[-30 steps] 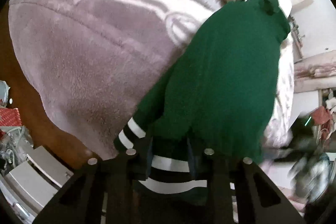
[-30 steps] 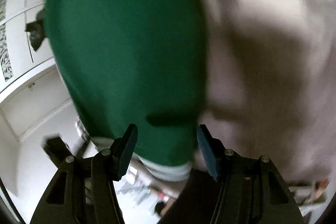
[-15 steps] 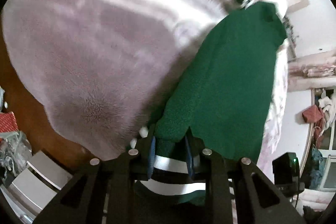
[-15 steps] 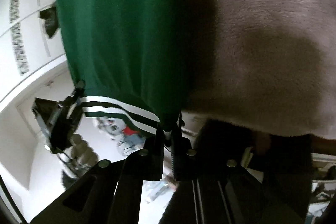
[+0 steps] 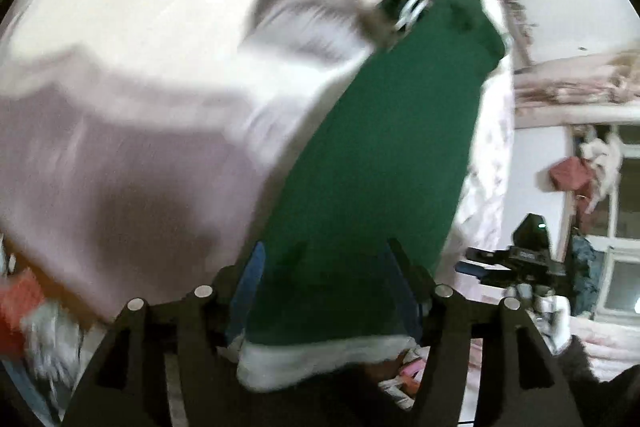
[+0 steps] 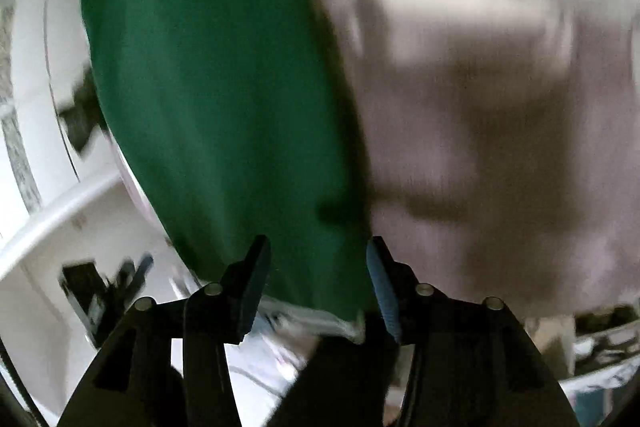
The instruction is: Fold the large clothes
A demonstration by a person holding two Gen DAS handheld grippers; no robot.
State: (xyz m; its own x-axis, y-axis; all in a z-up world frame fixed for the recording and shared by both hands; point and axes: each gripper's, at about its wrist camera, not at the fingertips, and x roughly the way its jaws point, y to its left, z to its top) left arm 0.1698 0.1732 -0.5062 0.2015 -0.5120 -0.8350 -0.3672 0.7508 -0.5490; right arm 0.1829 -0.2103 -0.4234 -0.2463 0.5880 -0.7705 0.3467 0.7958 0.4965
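On the bed's mauve plush blanket [image 5: 132, 155], our dark green knit garment with white-striped hem [image 5: 384, 163] lies folded lengthwise near the bed's right edge. Both claws, left claw [image 5: 326, 267] and right claw [image 6: 318, 267], clenched a moment ago, are opening, hem released between them: fold laid.

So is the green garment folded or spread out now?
Folded lengthwise: the green garment lies as a narrow strip on the blanket. How many layers, cannot tell.

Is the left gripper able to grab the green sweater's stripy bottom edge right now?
Probably yes. The left gripper has its jaws opening, and the green sweater lies between its fingers, with the white-banded hem just below. Nothing blocks it on the fluffy blanket.
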